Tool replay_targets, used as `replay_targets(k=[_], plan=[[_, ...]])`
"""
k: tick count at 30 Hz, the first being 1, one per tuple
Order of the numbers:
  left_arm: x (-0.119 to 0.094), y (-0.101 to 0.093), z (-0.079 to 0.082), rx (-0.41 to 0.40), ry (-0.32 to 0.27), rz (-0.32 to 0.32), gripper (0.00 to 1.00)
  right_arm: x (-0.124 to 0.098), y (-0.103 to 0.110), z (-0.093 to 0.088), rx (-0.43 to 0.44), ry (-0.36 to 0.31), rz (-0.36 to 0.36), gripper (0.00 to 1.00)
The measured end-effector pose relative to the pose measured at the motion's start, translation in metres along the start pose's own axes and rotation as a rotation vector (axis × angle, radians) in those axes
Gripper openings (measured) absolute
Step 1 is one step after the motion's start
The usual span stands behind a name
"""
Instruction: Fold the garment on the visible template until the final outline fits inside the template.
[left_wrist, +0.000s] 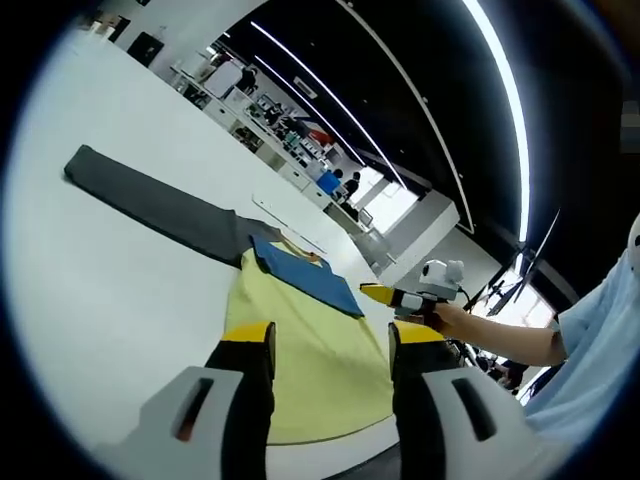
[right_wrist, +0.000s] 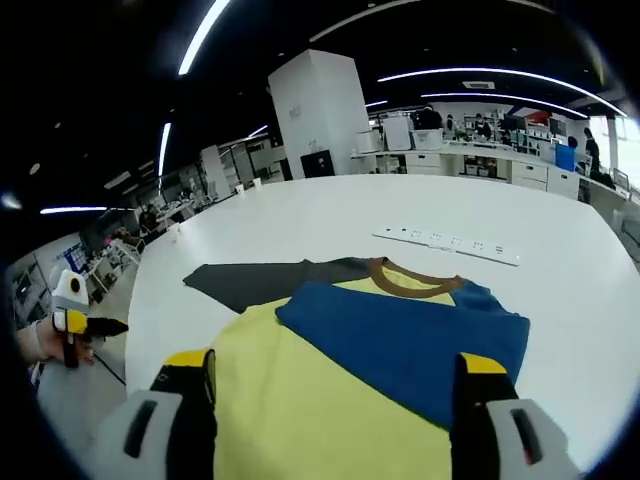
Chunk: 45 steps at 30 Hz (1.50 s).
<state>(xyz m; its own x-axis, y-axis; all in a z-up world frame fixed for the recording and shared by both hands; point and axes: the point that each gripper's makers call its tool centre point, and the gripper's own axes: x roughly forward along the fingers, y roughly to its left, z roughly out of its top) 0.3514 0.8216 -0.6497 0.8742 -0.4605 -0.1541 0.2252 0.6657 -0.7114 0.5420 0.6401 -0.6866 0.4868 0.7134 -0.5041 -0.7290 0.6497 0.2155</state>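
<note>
A long-sleeved shirt lies flat on the white table (left_wrist: 120, 290). Its body is yellow (left_wrist: 300, 350) (right_wrist: 300, 400), with a brown collar (right_wrist: 410, 272). One blue sleeve (left_wrist: 305, 275) (right_wrist: 400, 340) is folded across the chest. The other sleeve, dark grey (left_wrist: 160, 205) (right_wrist: 260, 282), stretches straight out to the side. My left gripper (left_wrist: 332, 335) hovers open above the shirt's hem, with nothing between its jaws. Open as well, my right gripper (right_wrist: 336, 362) hangs over the yellow body and the blue sleeve. A hand holds the right gripper (left_wrist: 400, 297) beside the shirt; the left gripper (right_wrist: 85, 325) sits off the table's edge.
A white power strip (right_wrist: 447, 243) (left_wrist: 285, 222) lies on the table beyond the collar. Bare table (right_wrist: 560, 280) surrounds the shirt. Desks, shelves and people stand far behind. A person's sleeve (left_wrist: 600, 350) is at the right.
</note>
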Motion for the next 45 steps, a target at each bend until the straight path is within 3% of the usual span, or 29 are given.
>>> replay_targets(k=[5,15,22,28,29,32,33,34,35,36,38,40,45], plan=[[0.0,0.007,0.014,0.003,-0.014,0.006,0.42,-0.015,-0.009,-0.005,-0.006,0.002,-0.018,1.0],[-0.004,0.039,0.045,0.068,-0.022,0.062,0.43,-0.038,-0.024,-0.013,0.005,-0.005,-0.053,0.99],[-0.004,0.075,0.069,0.121,-0.026,0.142,0.43,-0.051,-0.026,-0.023,0.033,-0.001,-0.065,0.99],[-0.019,0.144,0.099,0.146,-0.078,0.355,0.42,-0.061,-0.036,-0.033,0.038,0.009,-0.091,0.98],[-0.026,0.16,0.106,0.148,-0.094,0.419,0.4,-0.064,-0.037,-0.033,0.043,0.002,-0.093,0.98],[-0.039,0.195,0.121,0.12,-0.144,0.519,0.36,-0.07,-0.037,-0.037,0.057,-0.002,-0.099,0.99],[-0.043,0.203,0.122,0.072,-0.151,0.546,0.36,-0.072,-0.038,-0.041,0.063,-0.005,-0.105,0.98],[-0.045,0.206,0.13,0.061,-0.199,0.551,0.37,-0.074,-0.037,-0.044,0.07,-0.003,-0.106,0.98],[-0.049,0.211,0.13,0.051,-0.206,0.573,0.37,-0.076,-0.037,-0.049,0.088,-0.001,-0.11,0.98],[-0.054,0.223,0.125,0.03,-0.175,0.617,0.36,-0.077,-0.037,-0.051,0.097,-0.002,-0.114,0.98],[-0.057,0.233,0.125,-0.013,-0.194,0.641,0.37,-0.081,-0.036,-0.057,0.113,0.005,-0.119,0.98],[-0.06,0.243,0.121,-0.019,-0.176,0.679,0.36,-0.084,-0.034,-0.062,0.12,0.01,-0.12,0.98],[-0.055,0.255,0.116,-0.069,-0.179,0.699,0.34,-0.088,-0.036,-0.072,0.148,0.031,-0.13,0.97]])
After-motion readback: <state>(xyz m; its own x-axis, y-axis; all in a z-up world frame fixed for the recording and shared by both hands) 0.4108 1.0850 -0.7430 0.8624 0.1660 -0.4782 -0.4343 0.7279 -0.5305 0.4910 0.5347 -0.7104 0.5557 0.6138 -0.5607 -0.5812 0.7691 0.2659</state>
